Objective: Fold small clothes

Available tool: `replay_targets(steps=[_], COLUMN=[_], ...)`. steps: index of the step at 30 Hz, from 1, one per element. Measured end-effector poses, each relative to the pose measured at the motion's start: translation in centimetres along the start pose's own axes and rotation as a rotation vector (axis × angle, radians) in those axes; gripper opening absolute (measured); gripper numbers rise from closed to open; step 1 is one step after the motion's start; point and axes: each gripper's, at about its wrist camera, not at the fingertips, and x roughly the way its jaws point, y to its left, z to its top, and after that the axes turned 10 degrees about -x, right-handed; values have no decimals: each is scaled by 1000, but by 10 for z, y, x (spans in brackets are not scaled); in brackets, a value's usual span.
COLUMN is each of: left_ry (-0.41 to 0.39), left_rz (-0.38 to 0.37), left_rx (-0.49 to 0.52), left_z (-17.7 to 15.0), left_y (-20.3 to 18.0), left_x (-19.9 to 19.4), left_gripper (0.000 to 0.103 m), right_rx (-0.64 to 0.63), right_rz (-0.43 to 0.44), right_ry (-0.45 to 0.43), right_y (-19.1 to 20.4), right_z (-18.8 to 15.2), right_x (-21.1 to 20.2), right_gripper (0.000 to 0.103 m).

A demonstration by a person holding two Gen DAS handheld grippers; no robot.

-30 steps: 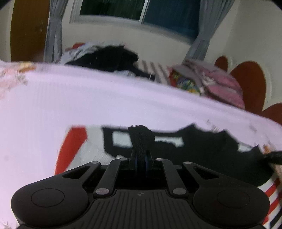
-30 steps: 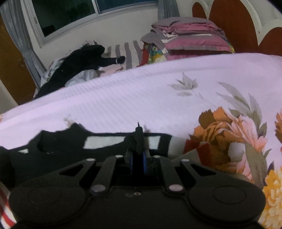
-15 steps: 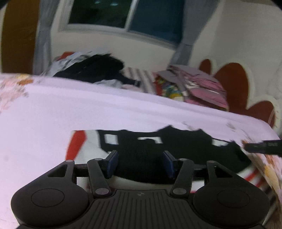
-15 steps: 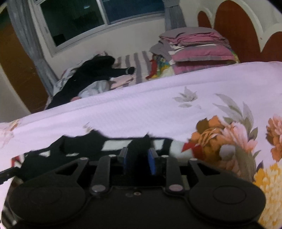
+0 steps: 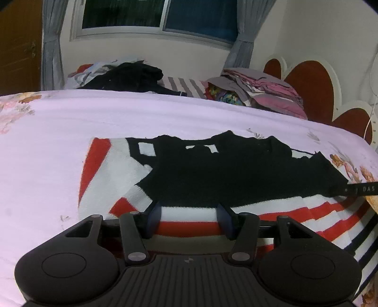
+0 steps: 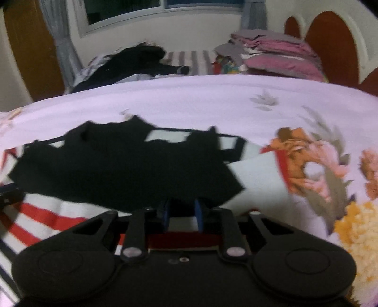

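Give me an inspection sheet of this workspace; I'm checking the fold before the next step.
Surface: lilac flowered bedspread.
Job's things: black, white and red knit garment lying flat, black part folded over the stripes.
Clutter: dark clothes heap and folded pink stack at the far side.
Grippers: left gripper open, nothing between its fingers; right gripper closing, no cloth pinched.
Cables: nothing seen.
Surroundings: window, grey curtains, red and white headboard.
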Motion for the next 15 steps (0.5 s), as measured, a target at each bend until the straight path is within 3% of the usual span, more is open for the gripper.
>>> replay_targets(steps=[3, 5, 11, 15], left_ry=[8, 7, 24, 49], left_rz=[18, -9, -91, -60], left_rx=[-39, -60, -11, 0], left_z=[3, 2, -8, -20], left_y=[-2, -8, -41, -45], left_x=[-6, -16, -30, -24], left_gripper=[54, 54, 54, 54], right_rx=[1, 3, -37, -53], right_rz=[-7, 28, 112, 106], right_ry=[9, -12, -44, -18], right_y=[3, 9, 48, 60], right_z=[1, 1, -1, -8], right_x=[-5, -15, -33, -29], right_gripper=[21, 31, 30, 30])
